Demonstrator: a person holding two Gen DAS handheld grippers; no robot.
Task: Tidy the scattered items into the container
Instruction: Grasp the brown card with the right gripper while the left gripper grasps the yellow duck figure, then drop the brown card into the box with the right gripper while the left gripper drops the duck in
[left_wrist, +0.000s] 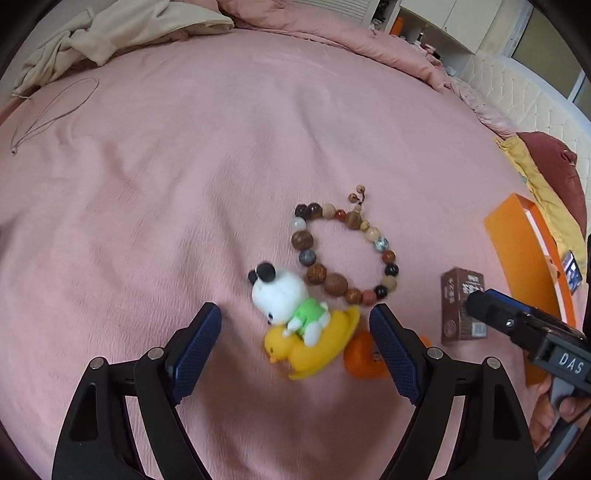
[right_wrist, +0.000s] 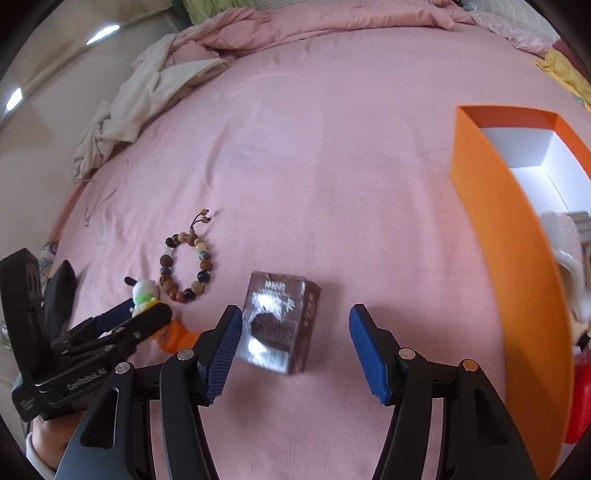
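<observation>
A white dog toy on a yellow duck float (left_wrist: 295, 321) lies on the pink bed between the open fingers of my left gripper (left_wrist: 295, 339), untouched; it also shows in the right wrist view (right_wrist: 142, 293). A bead bracelet (left_wrist: 343, 251) (right_wrist: 186, 267) lies just beyond it. An orange toy (left_wrist: 364, 360) (right_wrist: 173, 338) sits by the left gripper's right finger. A brown shiny box (right_wrist: 280, 325) (left_wrist: 461, 306) lies between the open fingers of my right gripper (right_wrist: 295, 341). The orange container (right_wrist: 509, 236) (left_wrist: 524, 251) stands at the right, with a few items inside.
A cream garment (left_wrist: 122, 33) (right_wrist: 147, 99) is crumpled at the far left of the bed. A thin cord (left_wrist: 51, 110) lies near it. A rumpled pink duvet (right_wrist: 314, 22) lines the far edge. Yellow cloth (left_wrist: 535, 184) lies beyond the container.
</observation>
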